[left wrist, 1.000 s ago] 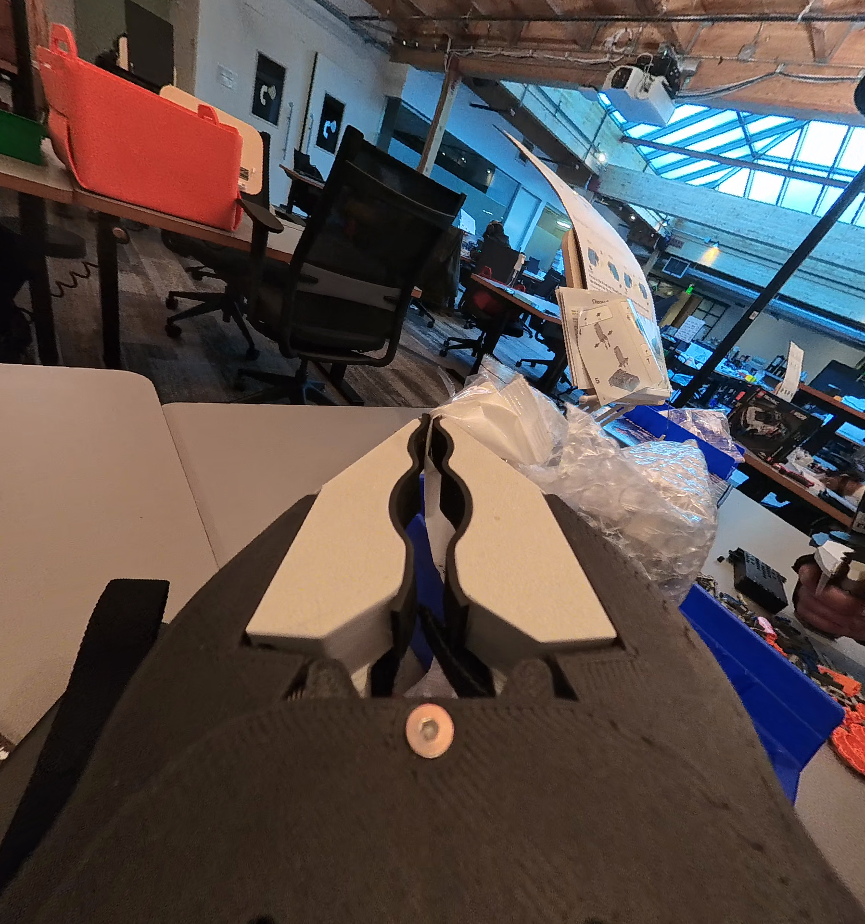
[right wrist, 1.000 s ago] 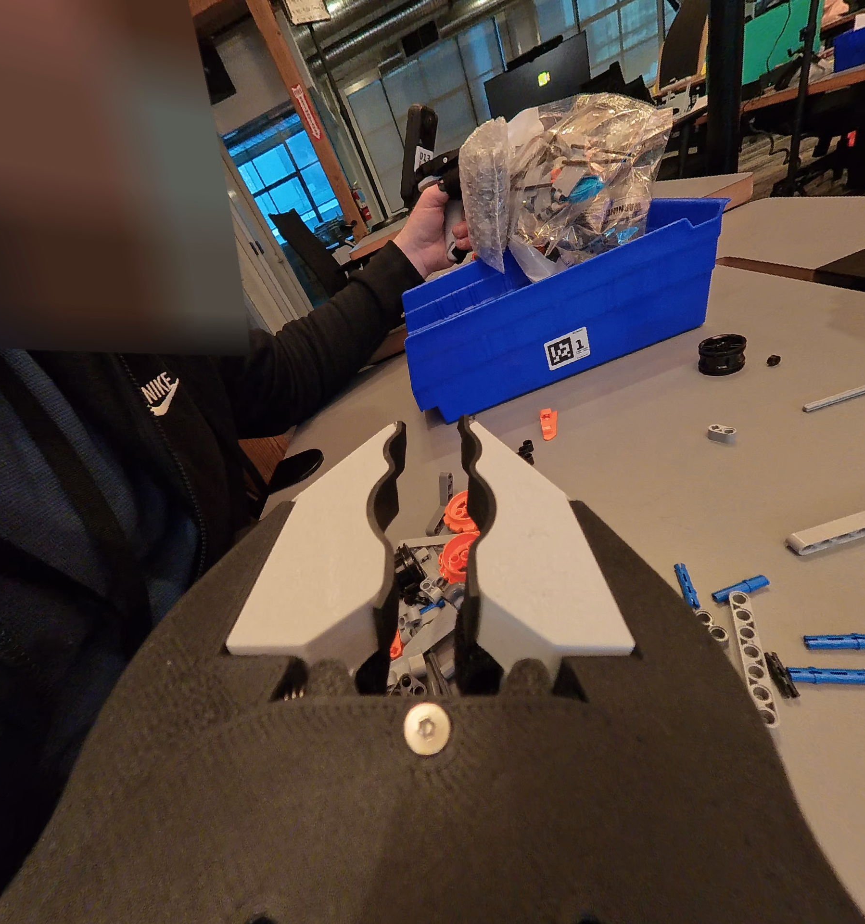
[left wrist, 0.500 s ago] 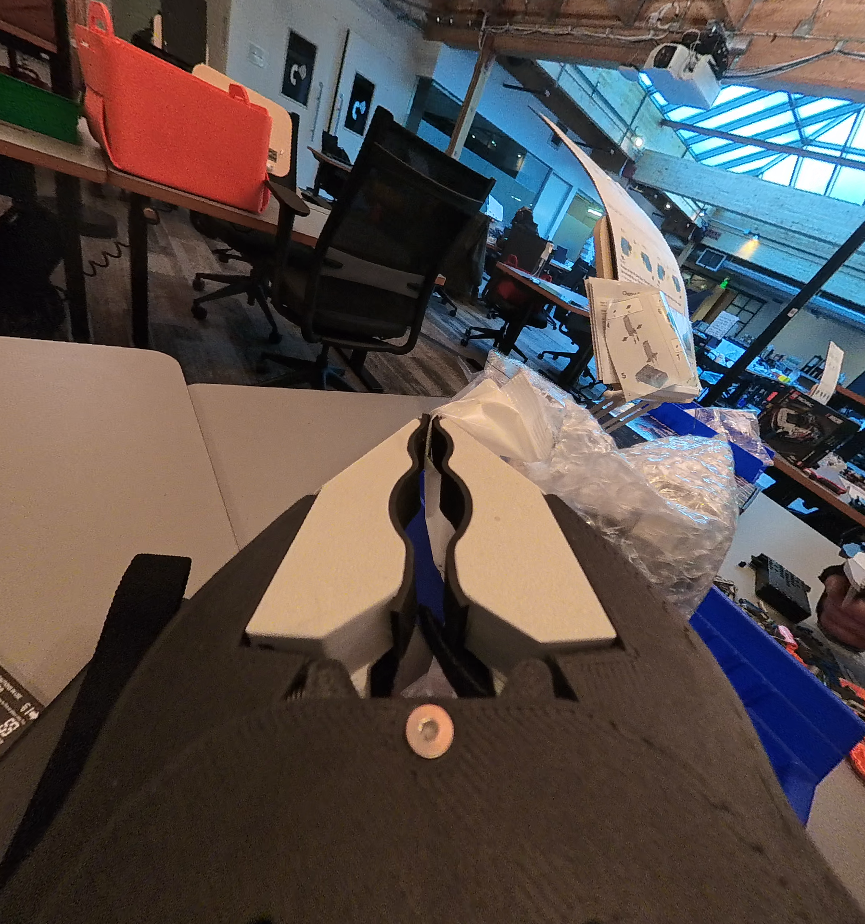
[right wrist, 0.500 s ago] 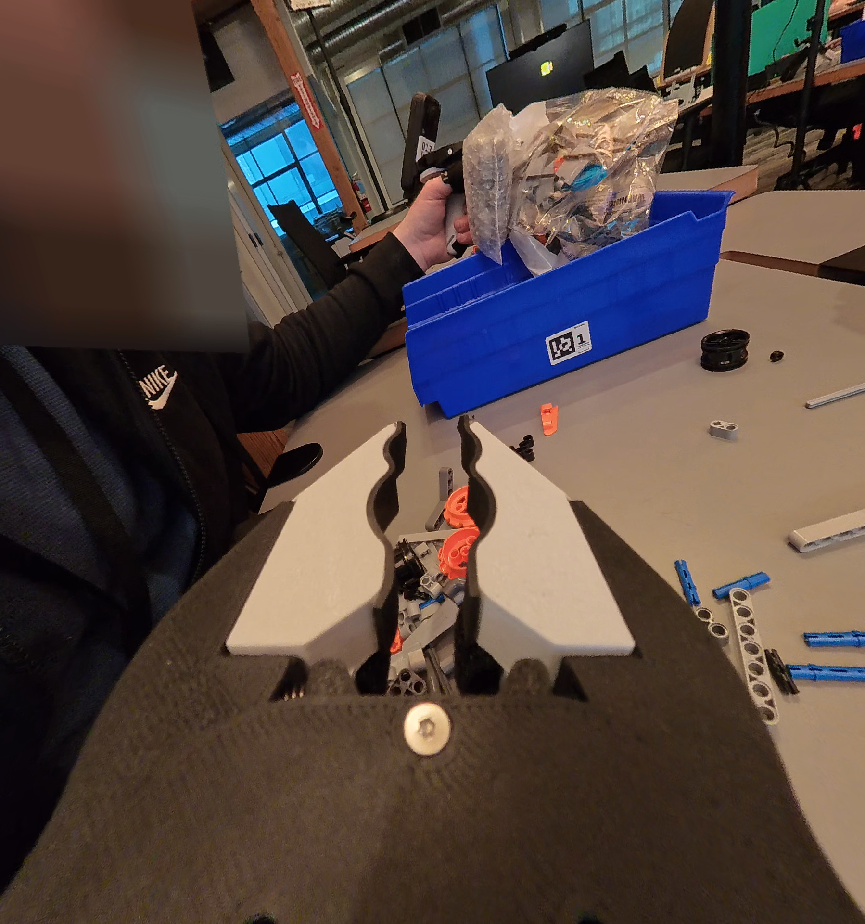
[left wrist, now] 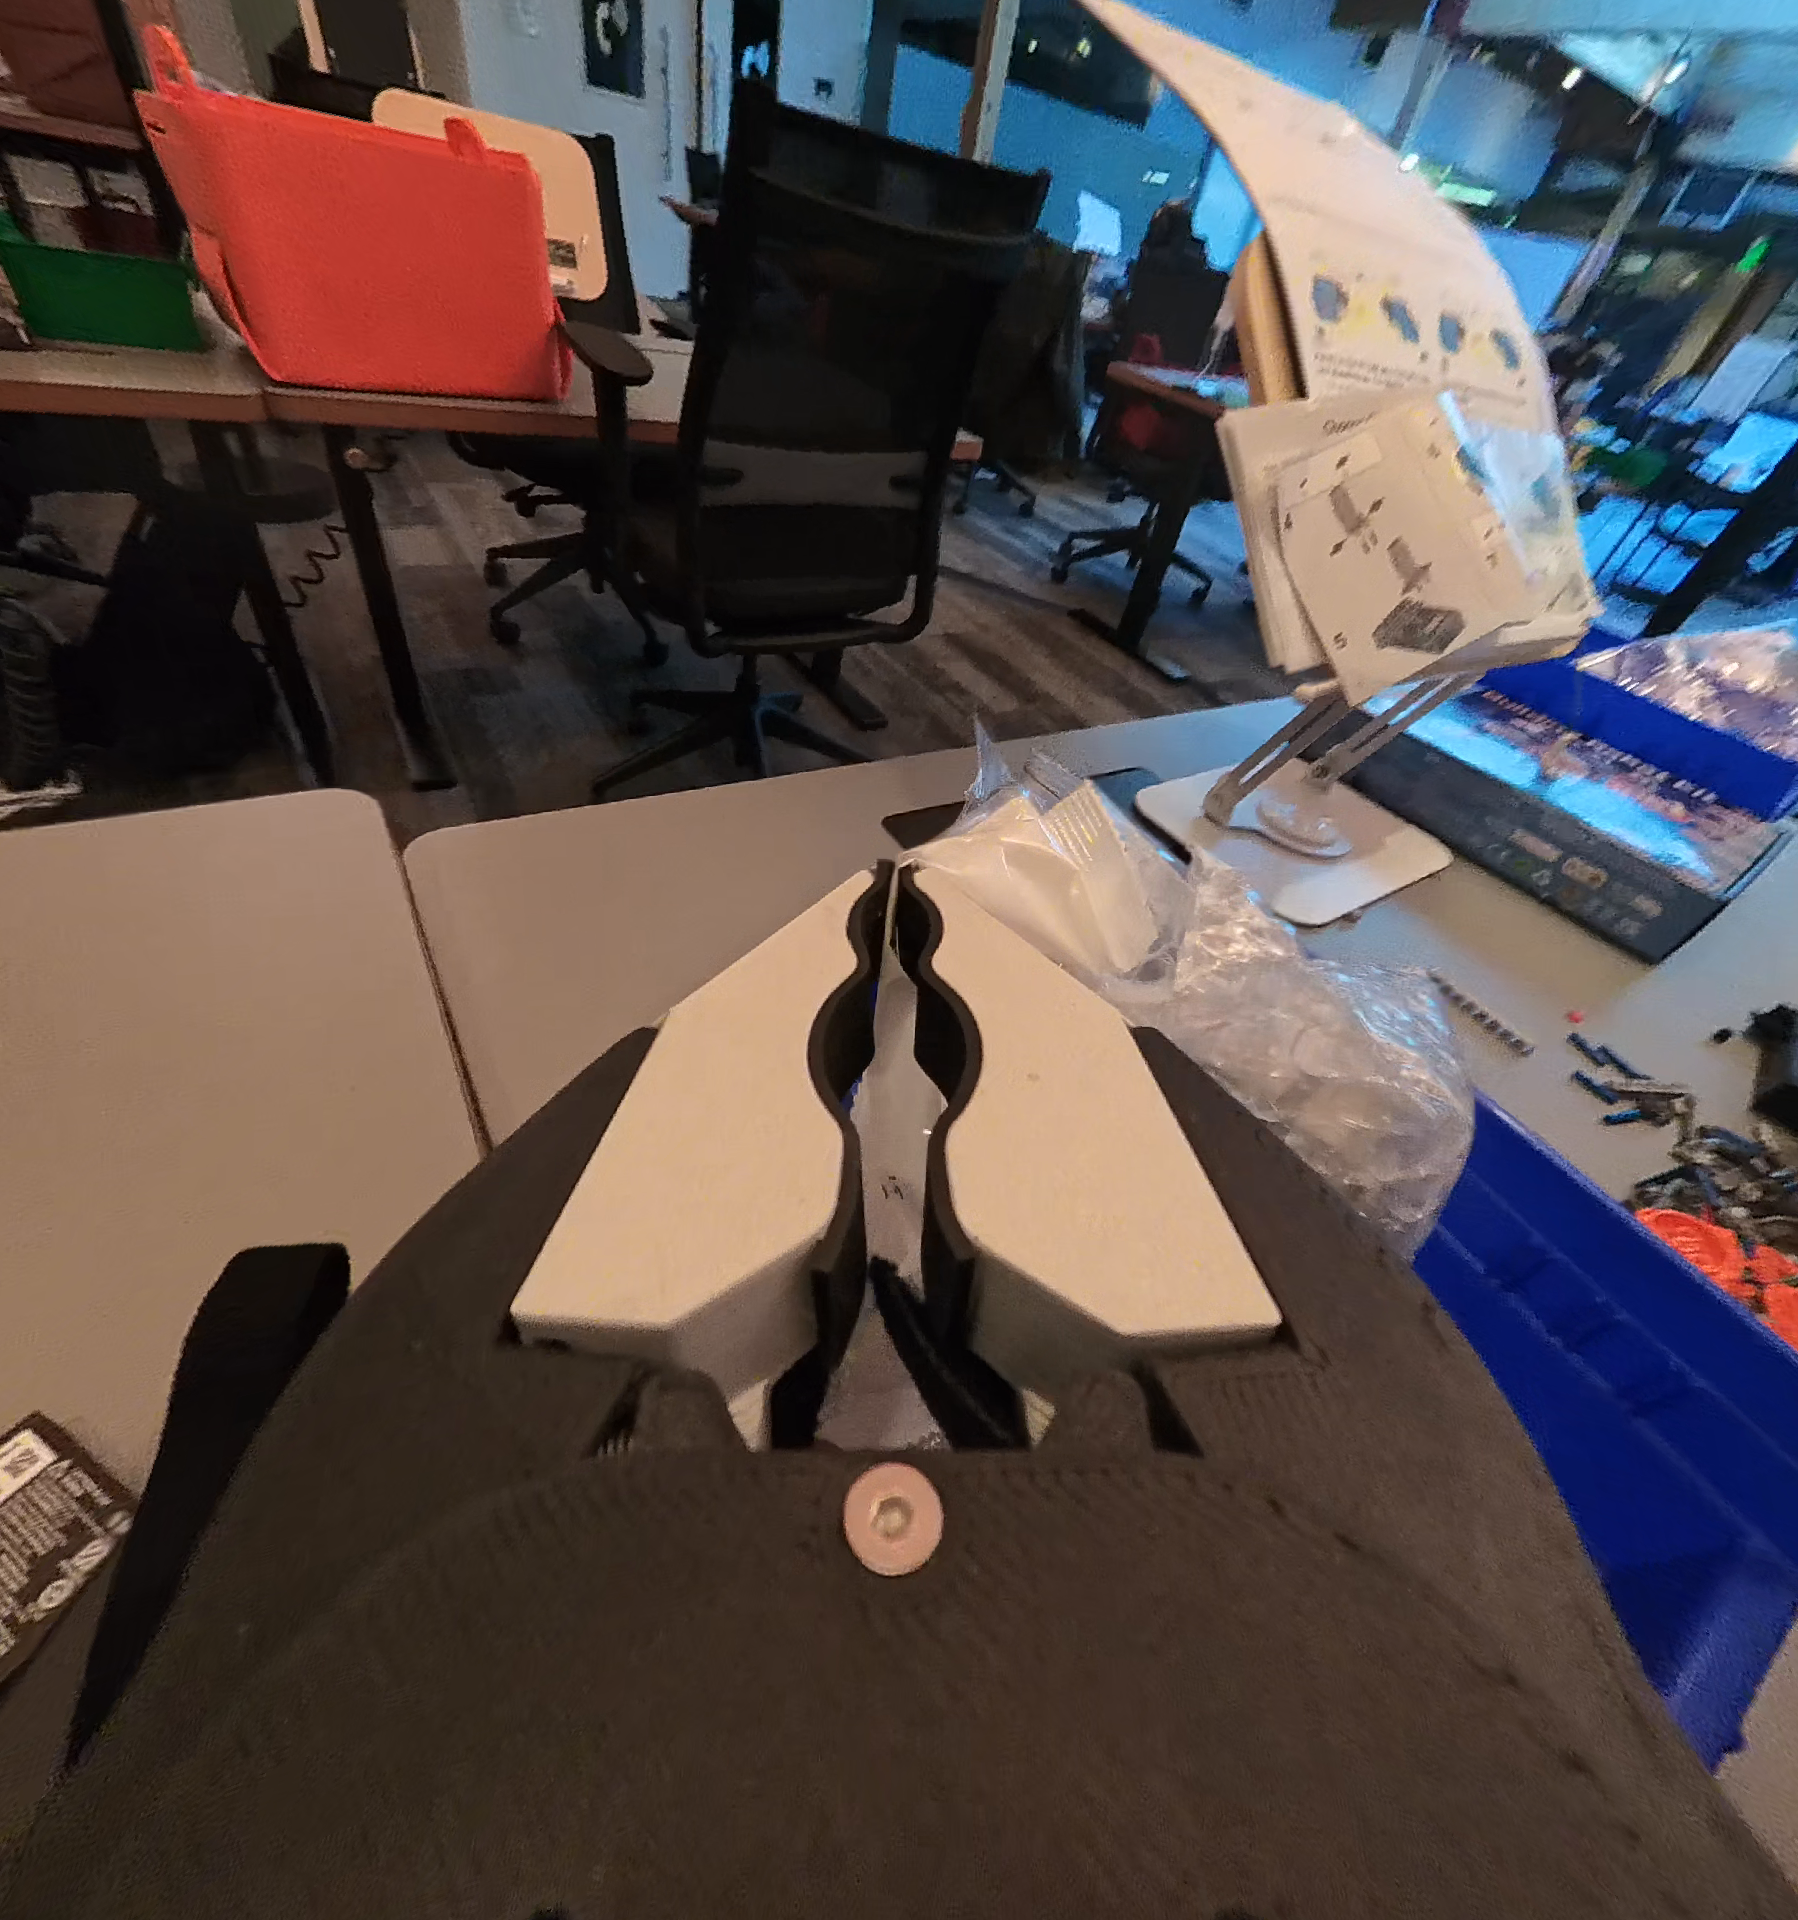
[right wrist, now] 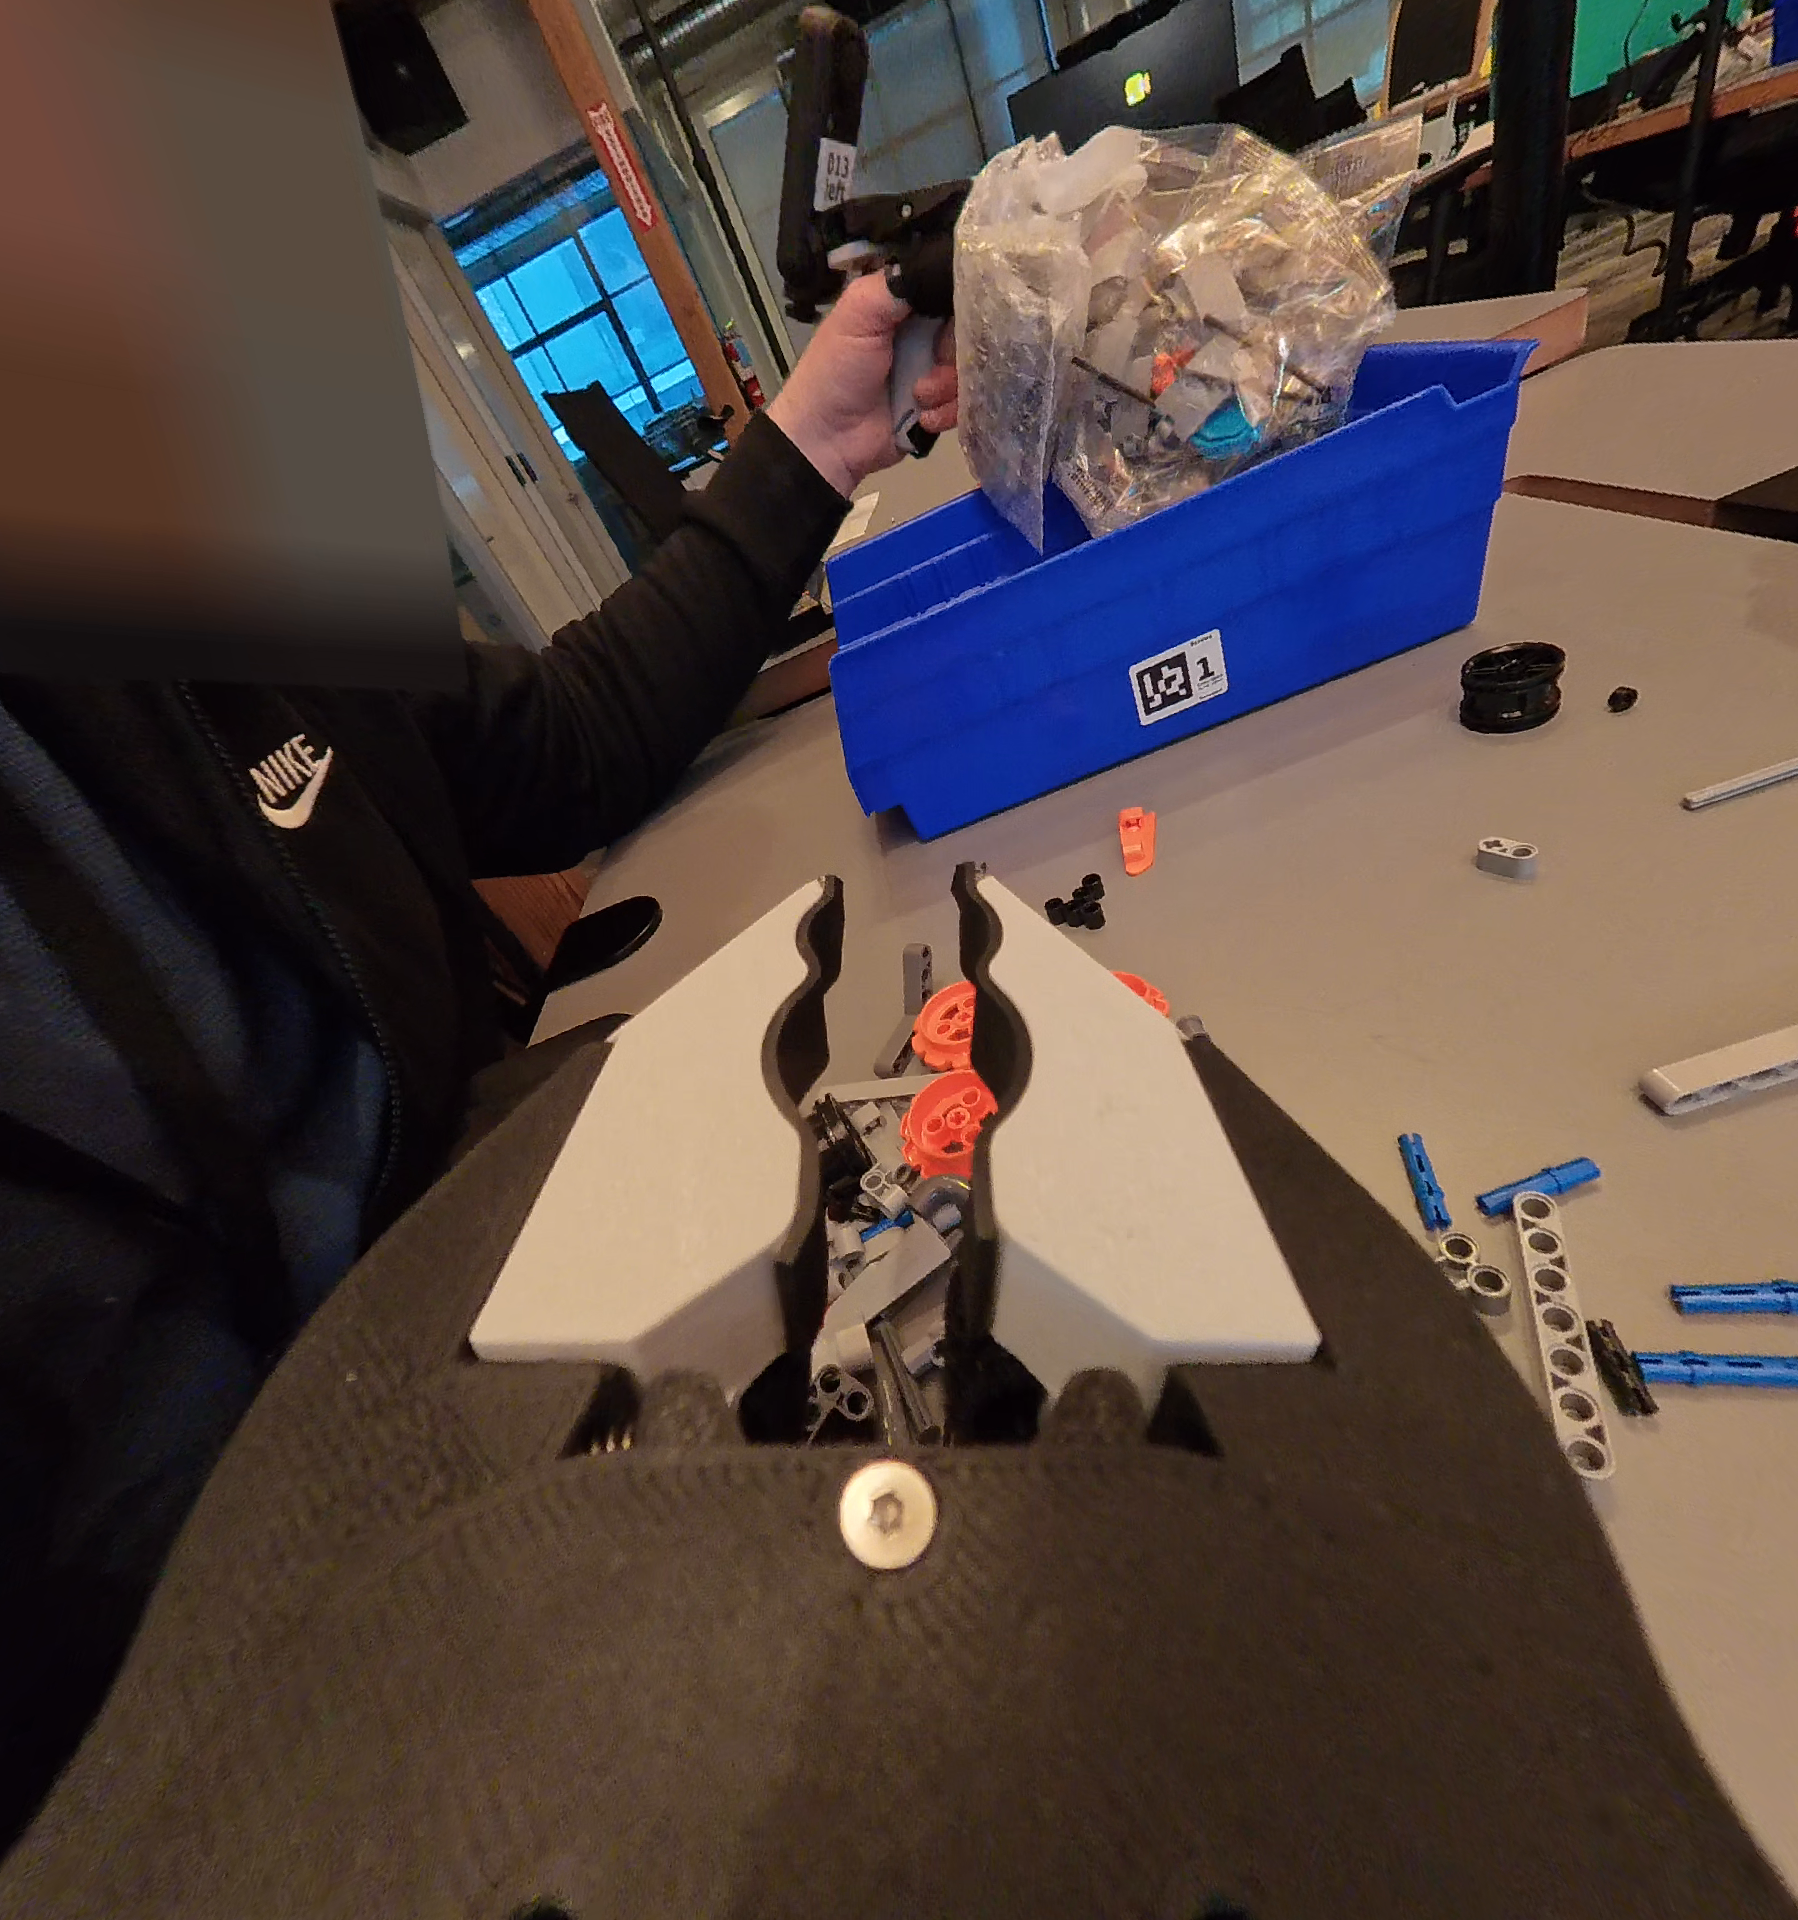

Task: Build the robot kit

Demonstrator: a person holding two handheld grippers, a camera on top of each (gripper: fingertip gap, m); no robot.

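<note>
— What is the left gripper [left wrist: 893, 883] doing?
— Pinching the clear plastic bag [left wrist: 1238, 997] over the blue bin [left wrist: 1643, 1382].
— And the right gripper [right wrist: 900, 883]?
— Hovering narrowly parted, empty, over loose parts [right wrist: 905, 1153] near the table's [right wrist: 1290, 935] edge.

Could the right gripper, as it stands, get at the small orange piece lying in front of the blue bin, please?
Probably yes: the right gripper is open and empty, and bare table lies before the orange piece.

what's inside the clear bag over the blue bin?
The clear bag, pinched in the left gripper, holds grey, white, orange and teal building pieces. The blue bin interior is hidden.
</note>
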